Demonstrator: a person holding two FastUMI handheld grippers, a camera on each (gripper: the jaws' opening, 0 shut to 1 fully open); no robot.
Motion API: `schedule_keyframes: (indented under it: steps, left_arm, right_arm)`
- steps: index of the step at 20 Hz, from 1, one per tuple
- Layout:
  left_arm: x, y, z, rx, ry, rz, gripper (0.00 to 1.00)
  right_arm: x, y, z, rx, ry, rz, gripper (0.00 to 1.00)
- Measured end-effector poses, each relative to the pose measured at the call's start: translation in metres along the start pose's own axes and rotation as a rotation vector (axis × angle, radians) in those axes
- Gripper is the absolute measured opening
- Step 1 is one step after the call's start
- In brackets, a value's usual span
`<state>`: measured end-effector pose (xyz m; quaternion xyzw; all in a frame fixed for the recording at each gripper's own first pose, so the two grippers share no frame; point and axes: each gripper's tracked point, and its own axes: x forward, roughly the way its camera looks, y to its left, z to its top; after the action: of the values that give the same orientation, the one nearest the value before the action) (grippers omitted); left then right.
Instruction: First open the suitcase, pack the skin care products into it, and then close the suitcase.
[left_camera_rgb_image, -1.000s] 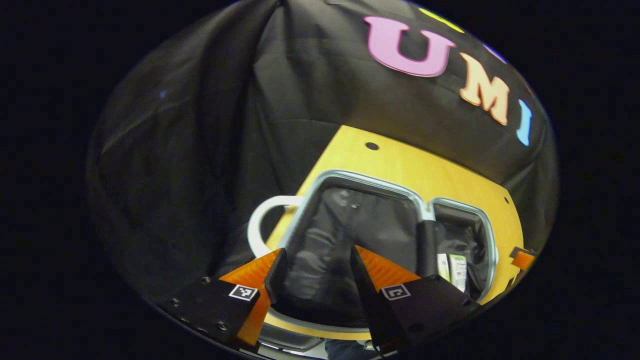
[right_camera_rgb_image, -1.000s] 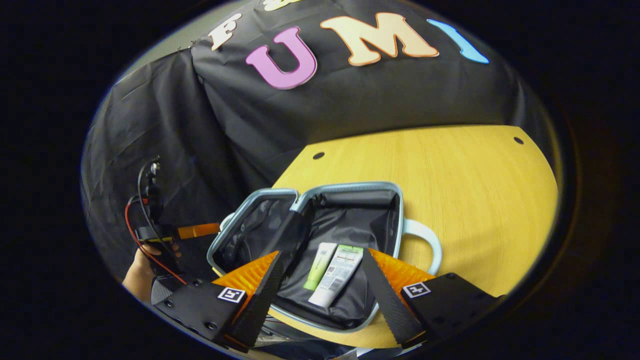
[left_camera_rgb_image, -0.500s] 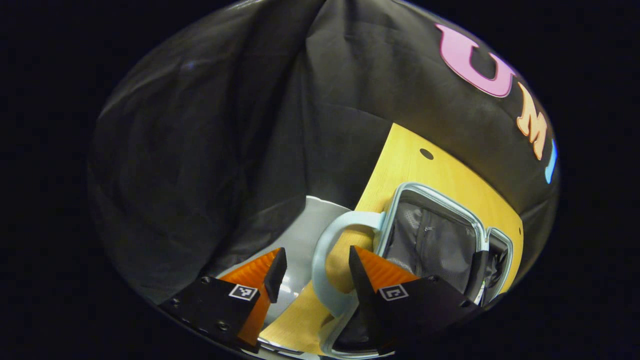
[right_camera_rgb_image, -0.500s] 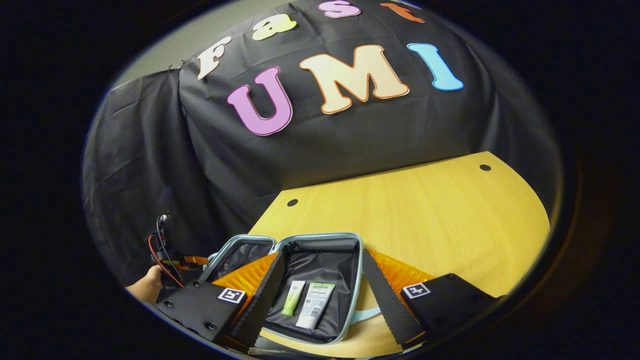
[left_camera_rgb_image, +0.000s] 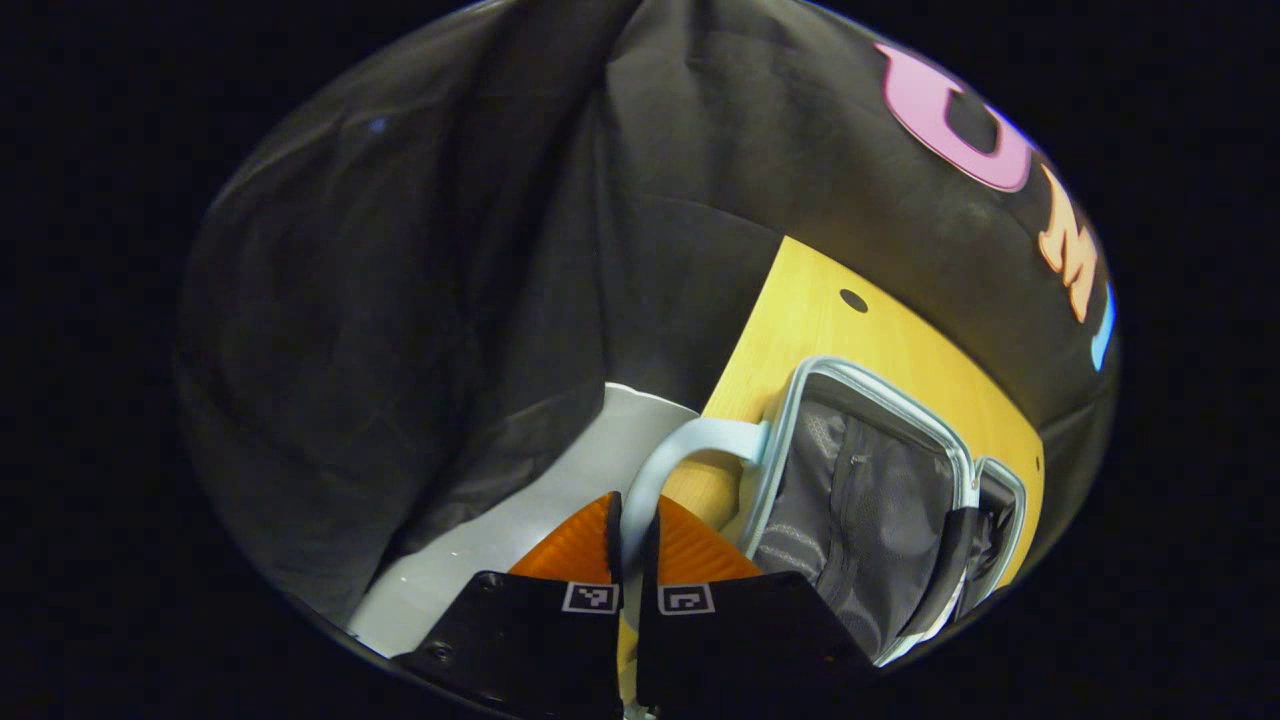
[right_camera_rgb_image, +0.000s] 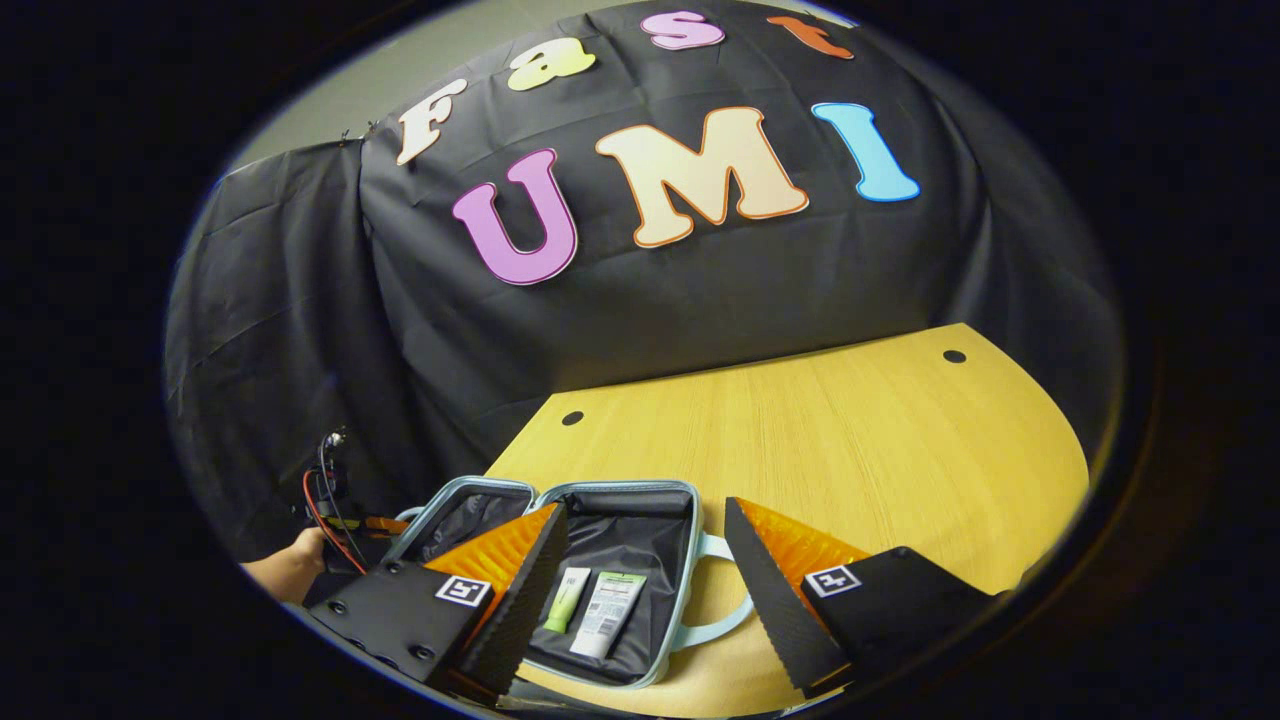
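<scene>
Our left gripper (left_camera_rgb_image: 633, 530) clenched on the suitcase handle (left_camera_rgb_image: 668, 455) at the table's (right_camera_rgb_image: 850, 440) left edge, our right gripper (right_camera_rgb_image: 640, 560) released above the open suitcase (right_camera_rgb_image: 620, 560), two tubes (right_camera_rgb_image: 590, 612) lying inside.

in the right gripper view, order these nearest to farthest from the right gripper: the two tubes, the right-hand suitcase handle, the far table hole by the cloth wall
1. Two tubes, between the right gripper fingers, in the suitcase.
2. Suitcase handle, just right of them; close call.
3. Table hole, far right, by the wall.
</scene>
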<state>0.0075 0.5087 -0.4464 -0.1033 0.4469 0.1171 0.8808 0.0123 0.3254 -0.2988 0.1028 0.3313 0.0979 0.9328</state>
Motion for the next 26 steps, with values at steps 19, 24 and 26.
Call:
schedule_keyframes:
  steps: [19,24,26]
  left_arm:
    - [-0.219,-0.236,0.084,0.193,-0.443,-0.247,0.00]
    - [-0.231,-0.317,0.062,0.223,-0.448,-0.372,0.00]
    - [-0.235,-0.356,0.047,0.229,-0.433,-0.453,0.00]
  right_arm:
    - [-0.057,-0.053,0.081,-0.119,-0.196,0.129,0.98]
    - [-0.068,-0.072,0.091,-0.139,-0.223,0.122,0.98]
    - [-0.074,-0.078,0.093,-0.148,-0.228,0.120,0.98]
